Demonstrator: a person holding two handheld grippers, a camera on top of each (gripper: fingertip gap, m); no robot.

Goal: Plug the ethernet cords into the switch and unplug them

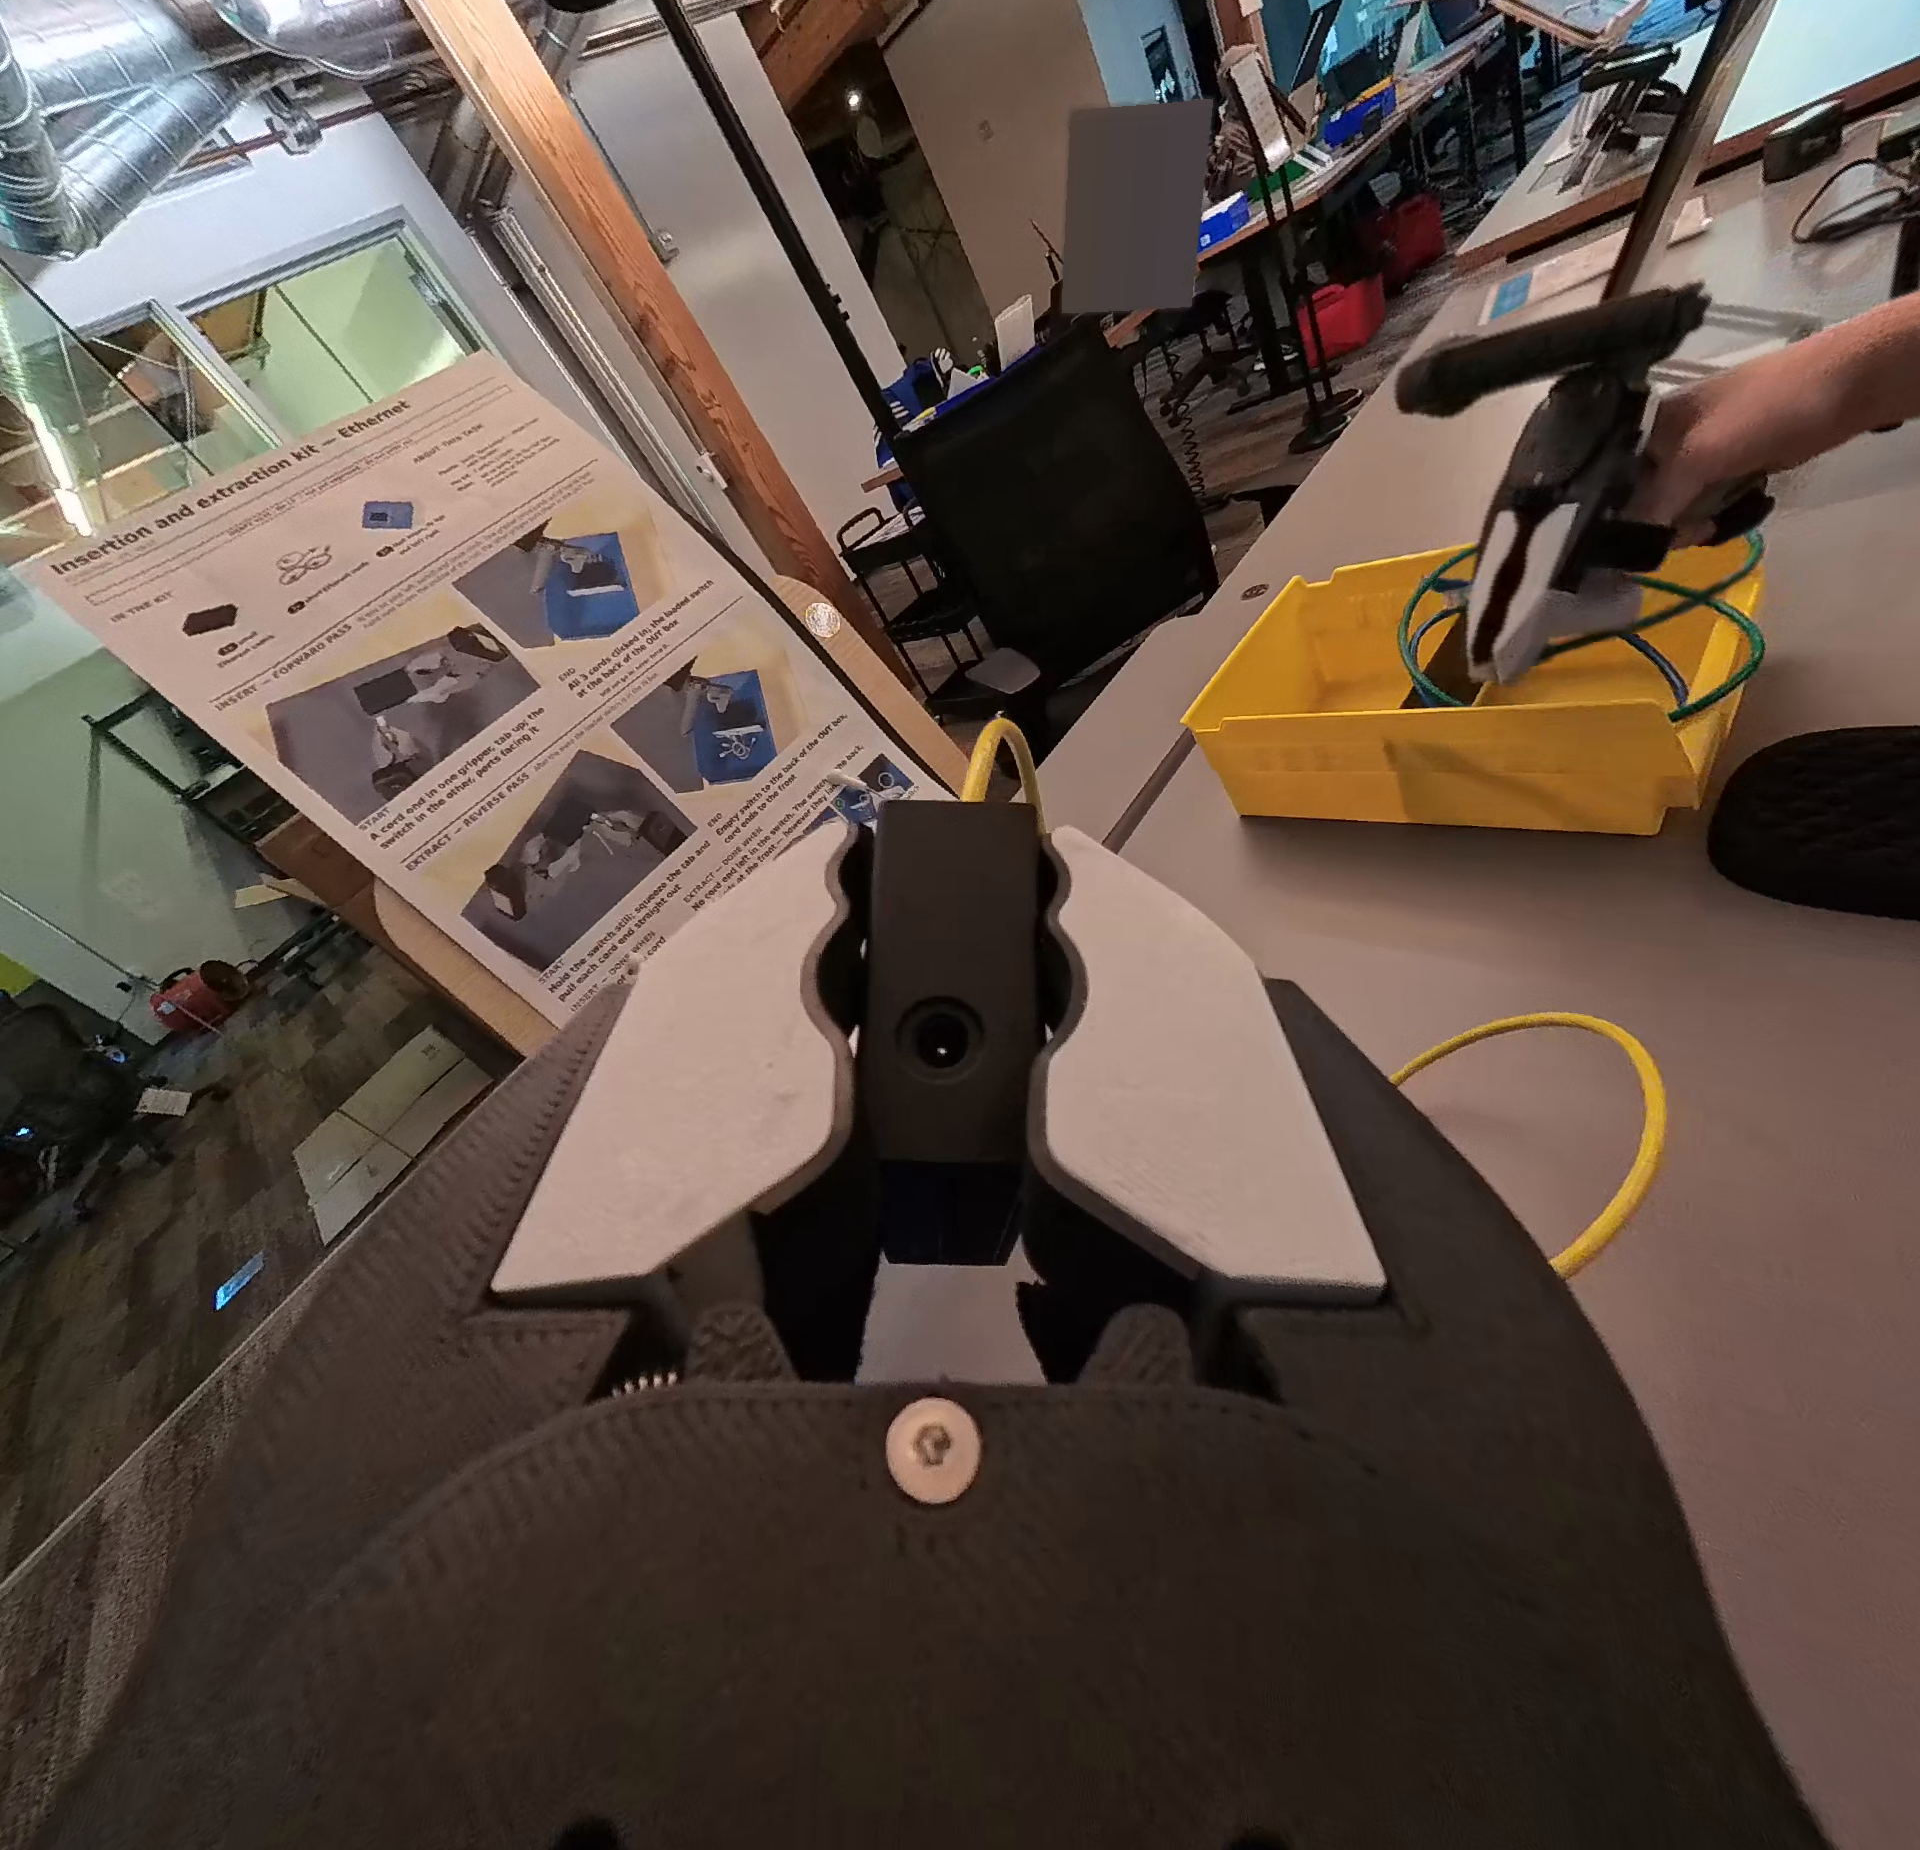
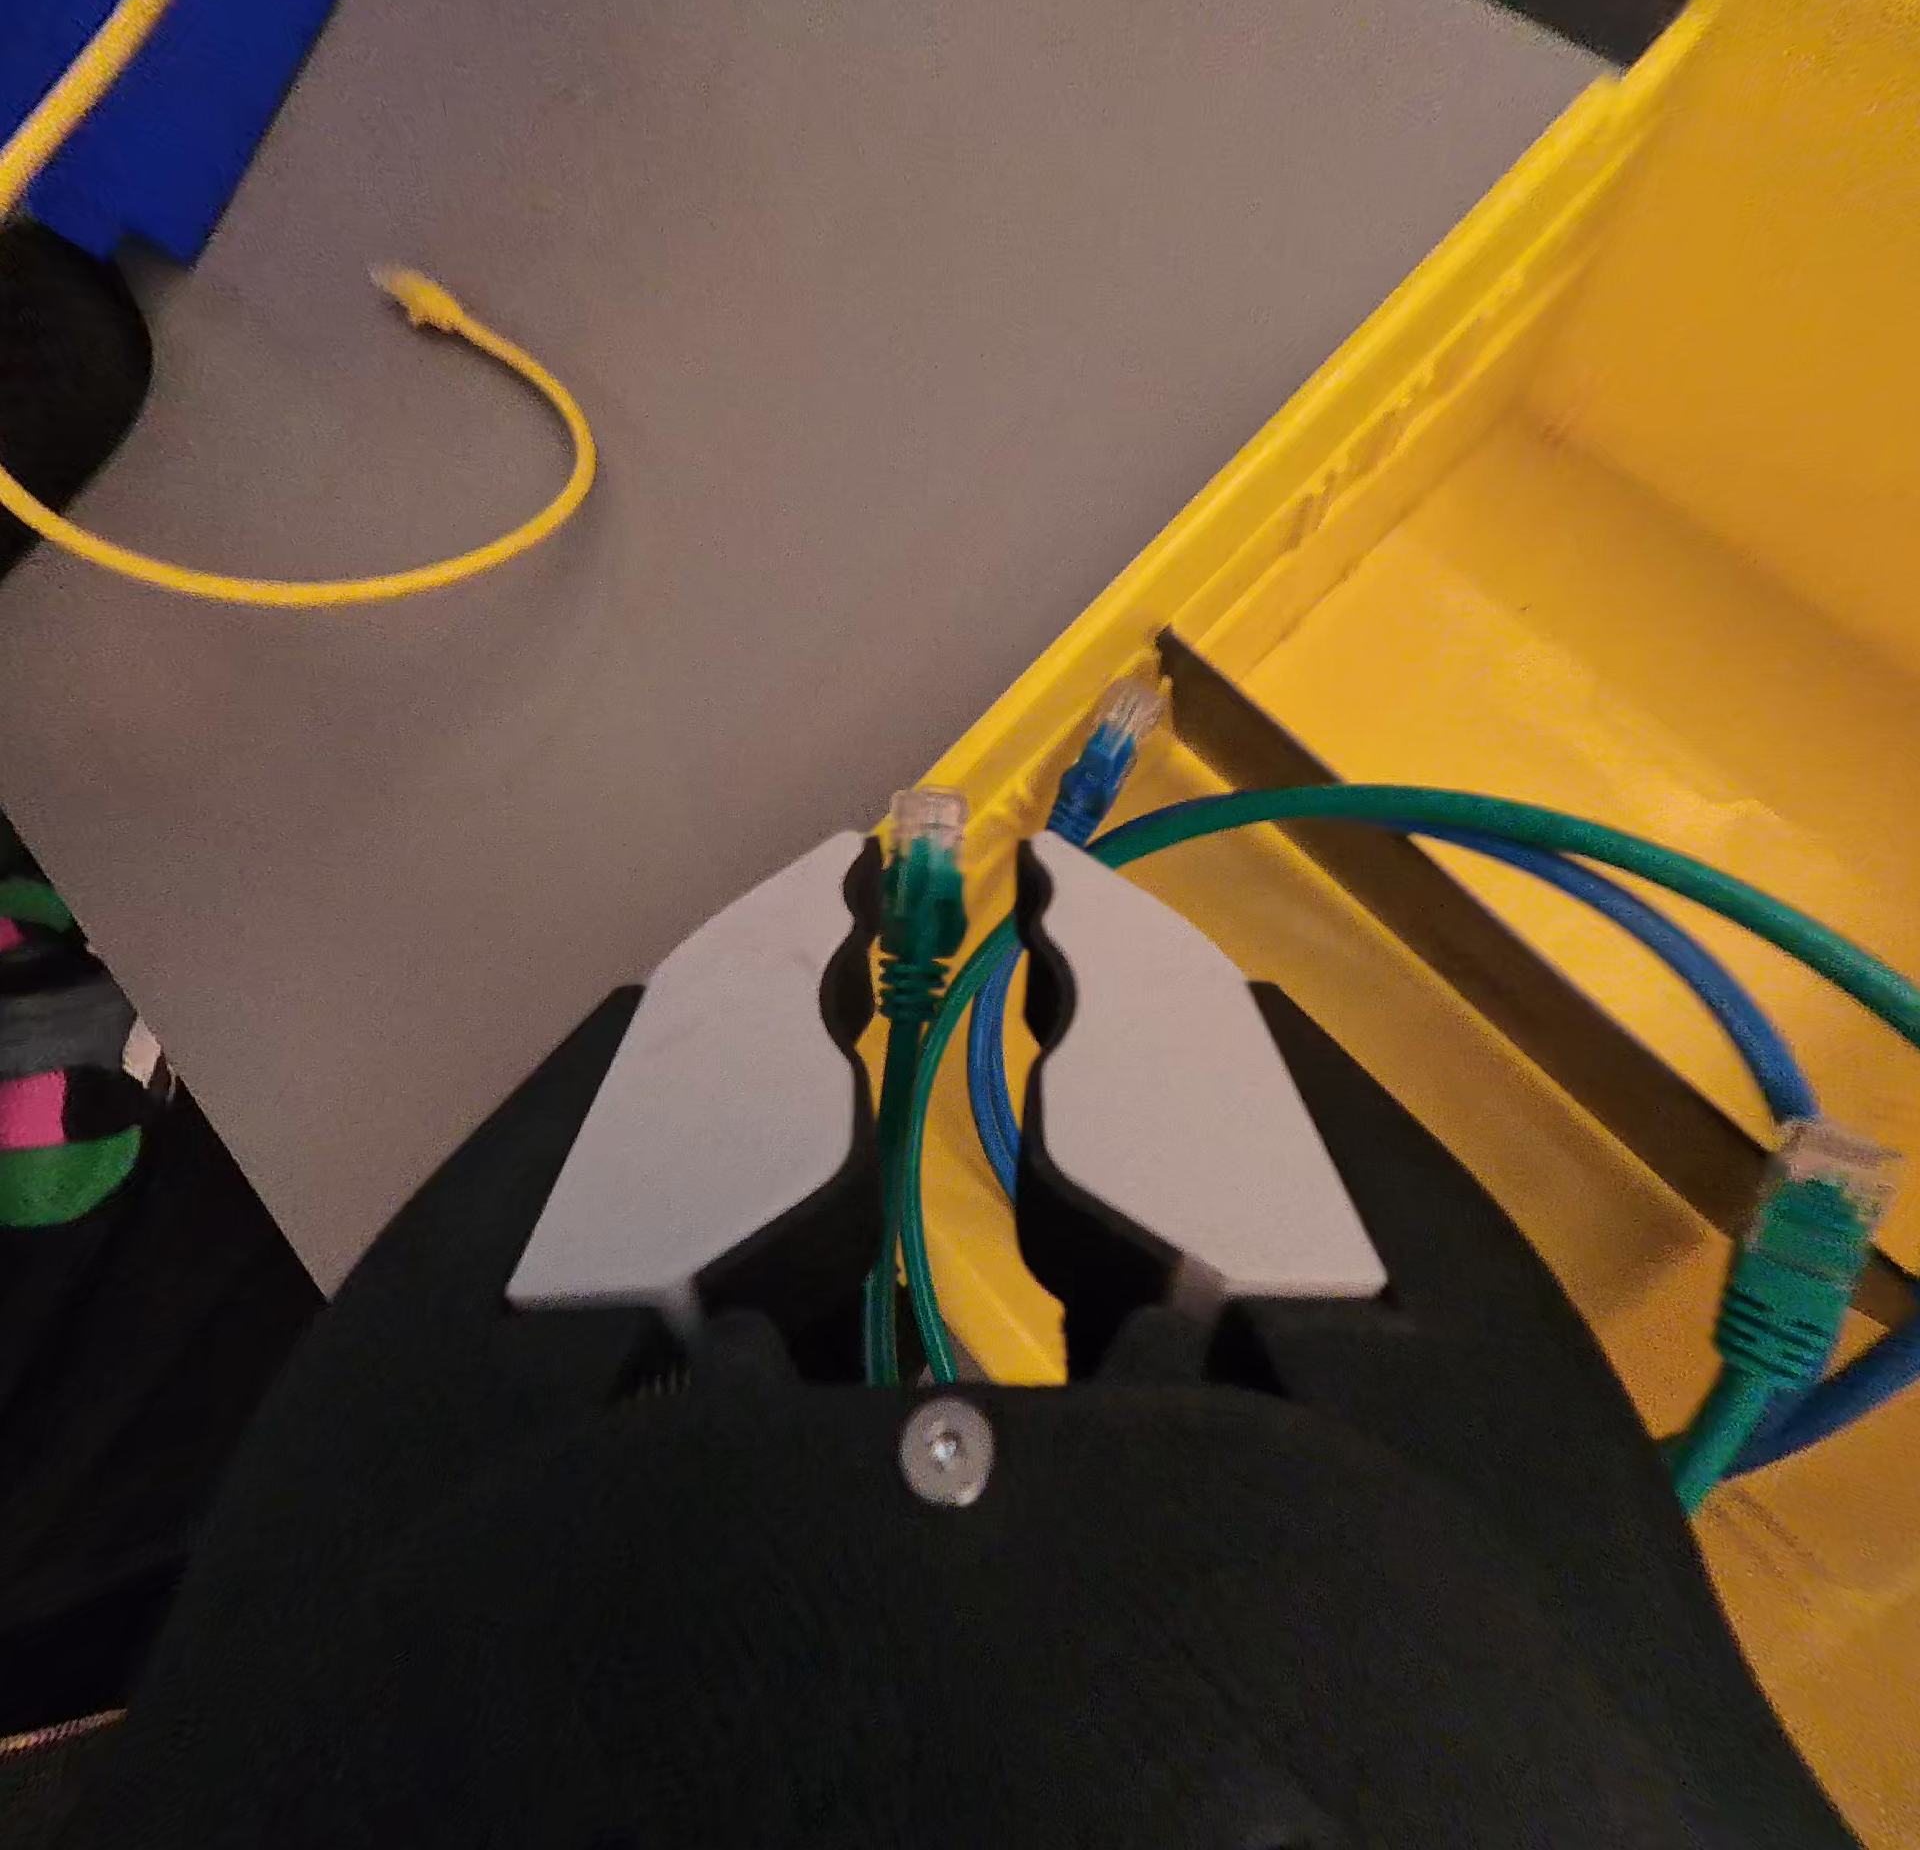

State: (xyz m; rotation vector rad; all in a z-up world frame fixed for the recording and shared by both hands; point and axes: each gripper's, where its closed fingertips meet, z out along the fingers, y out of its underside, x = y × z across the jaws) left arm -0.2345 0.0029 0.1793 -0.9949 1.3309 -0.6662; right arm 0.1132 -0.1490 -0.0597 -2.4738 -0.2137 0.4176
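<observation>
L gripper (image 1: 951, 844) was clamped on the black switch (image 1: 951, 979), yellow cord (image 1: 1621, 1146) trailing off at 3 o'clock onto the table (image 1: 1403, 917). R gripper (image 2: 940, 850) sat over the yellow bin's (image 2: 1299, 512) rim, claw apart w/ the green cord's plug (image 2: 920, 896) between the fingers, blue cord (image 2: 1091, 772) at 1 o'clock. Judgement: close on the plug body only, not the blue cord or rim, tab kept free.
</observation>
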